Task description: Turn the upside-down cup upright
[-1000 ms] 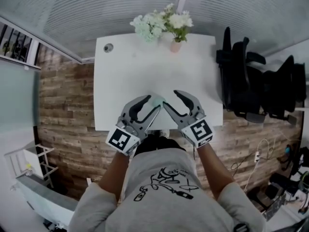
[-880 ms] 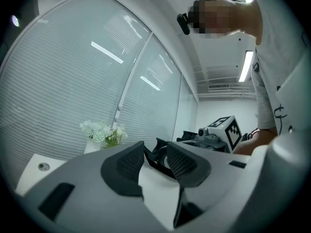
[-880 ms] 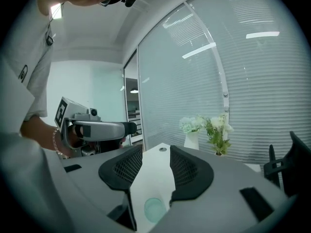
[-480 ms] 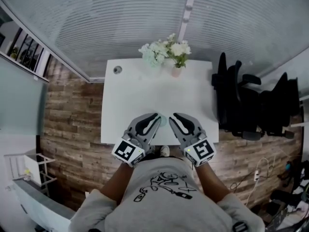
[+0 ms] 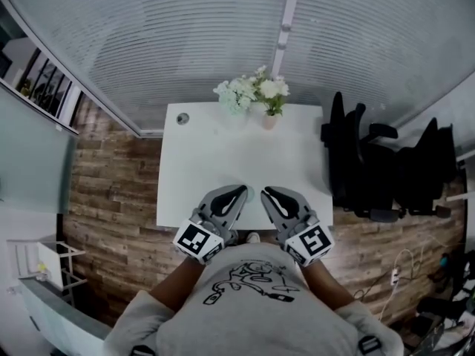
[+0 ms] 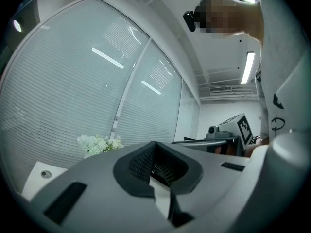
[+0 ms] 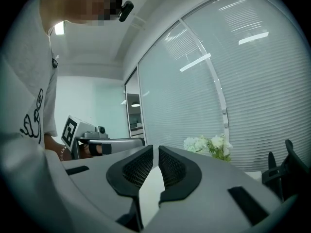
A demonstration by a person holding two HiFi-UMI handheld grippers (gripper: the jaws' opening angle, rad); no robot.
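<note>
Left gripper and right gripper have just closed on nothing. The pale cup (orientation unclear) sits at the table's near edge, between both tips, equally near each.

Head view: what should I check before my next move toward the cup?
1. Left tool empty: ok; its jaws have just been closing, nothing between them.
2. Right tool empty: ok; its jaws have just been closing, nothing between them.
3. Tools open for a grasp: not ok; both shut.
4. Cup in clear view: not ok; only a pale sliver shows between the tools, at the near edge of the table.
5. Cup upright: cannot tell.
6. Flowers out of the way: ok; at the table's far edge.
</note>
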